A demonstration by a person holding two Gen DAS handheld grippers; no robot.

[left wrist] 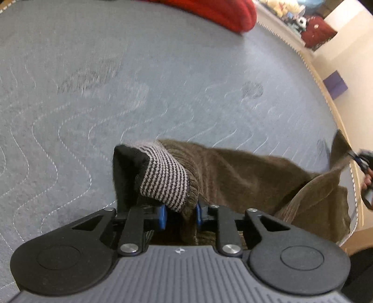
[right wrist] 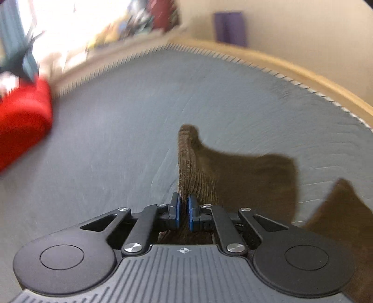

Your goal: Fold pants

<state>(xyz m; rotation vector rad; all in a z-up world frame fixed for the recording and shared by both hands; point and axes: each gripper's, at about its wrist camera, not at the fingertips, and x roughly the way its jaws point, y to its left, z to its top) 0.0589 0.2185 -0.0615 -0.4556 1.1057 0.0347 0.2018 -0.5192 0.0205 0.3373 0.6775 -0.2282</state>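
Observation:
Brown corduroy pants (left wrist: 244, 177) with a striped black-and-grey waistband (left wrist: 165, 181) hang lifted above a grey quilted mat (left wrist: 116, 93). My left gripper (left wrist: 180, 215) is shut on the waistband end, the cloth bunched between its blue pads. Off to the right the cloth stretches to the other gripper (left wrist: 359, 160), held by a hand at the frame's edge. In the right wrist view my right gripper (right wrist: 183, 215) is shut on a thin fold of the brown pants (right wrist: 193, 167), which stands up between the blue pads and drapes away to the right.
A red cushion (left wrist: 221, 14) lies at the mat's far side, also visible as a red cushion (right wrist: 23, 121) at the left of the right wrist view. The mat's stitched edge (right wrist: 256, 63) meets a wooden rim. A purple block (left wrist: 335, 85) stands by the wall.

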